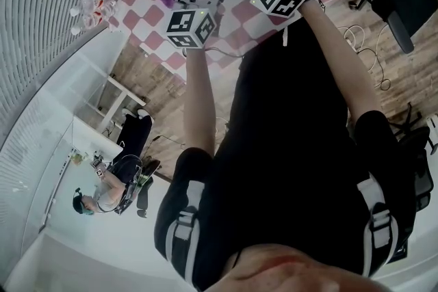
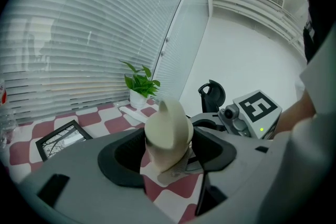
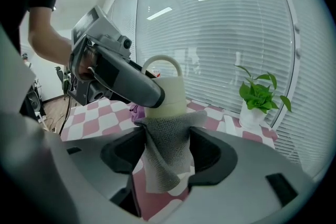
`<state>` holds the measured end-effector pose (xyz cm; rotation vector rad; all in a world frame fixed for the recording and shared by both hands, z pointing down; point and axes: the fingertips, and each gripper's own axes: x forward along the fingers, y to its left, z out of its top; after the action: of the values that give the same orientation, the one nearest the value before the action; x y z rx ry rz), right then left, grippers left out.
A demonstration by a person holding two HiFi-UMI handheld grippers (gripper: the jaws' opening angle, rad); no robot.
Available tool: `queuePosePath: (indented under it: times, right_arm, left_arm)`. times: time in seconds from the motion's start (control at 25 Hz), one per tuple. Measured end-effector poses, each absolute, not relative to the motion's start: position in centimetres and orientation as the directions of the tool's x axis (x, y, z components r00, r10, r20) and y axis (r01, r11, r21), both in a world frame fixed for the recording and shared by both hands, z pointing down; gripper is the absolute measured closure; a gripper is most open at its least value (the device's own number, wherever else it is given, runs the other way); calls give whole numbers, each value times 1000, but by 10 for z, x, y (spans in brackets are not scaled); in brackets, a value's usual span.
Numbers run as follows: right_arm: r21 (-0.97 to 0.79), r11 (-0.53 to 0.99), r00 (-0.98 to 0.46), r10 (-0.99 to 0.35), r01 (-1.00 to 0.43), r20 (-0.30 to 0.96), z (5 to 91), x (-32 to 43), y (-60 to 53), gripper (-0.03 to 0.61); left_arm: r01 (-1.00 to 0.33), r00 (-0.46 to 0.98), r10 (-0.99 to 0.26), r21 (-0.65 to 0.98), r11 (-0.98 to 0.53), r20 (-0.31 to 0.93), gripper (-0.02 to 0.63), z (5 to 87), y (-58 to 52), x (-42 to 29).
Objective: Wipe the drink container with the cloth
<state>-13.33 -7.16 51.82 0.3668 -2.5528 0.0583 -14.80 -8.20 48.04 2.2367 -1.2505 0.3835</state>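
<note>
Container (image 2: 168, 126), cream, smooth and rounded with a loop handle, is sitting pinched between the left gripper's (image 2: 169, 140) jaws above the checkered table (image 2: 21, 150). A frame (image 2: 63, 139) is lying at its 9 o'clock, and a plant (image 2: 140, 81) is standing at 11 before slatted blinds (image 2: 79, 34). The right gripper (image 3: 166, 134) is facing it from 3 o'clock with jaws spread. The grey mesh cloth (image 3: 165, 155) is hanging slack between them, just under the container. The left gripper's body is crossing the container's upper left there.
</note>
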Motion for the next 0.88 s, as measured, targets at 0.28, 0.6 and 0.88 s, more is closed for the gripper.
queuePosePath:
  times: [0.28,0.6,0.88]
  right_arm:
    - [9,967,-820,-221,-255,528,524,-138,-76,305]
    - [-9,970,-807,-197,-242,557,550,-133,-79,295]
    - [-48,972,-785,-157,-231,599,581,-124,-80,288]
  left_arm:
    - [-851,522,-704,344,-396,482,316,480,-86,-151]
    - [-850,521,-708,361,-383,477,316,482,-88,-153]
    - [-846,530,-701,350,-401,477,316,481,-91,-149]
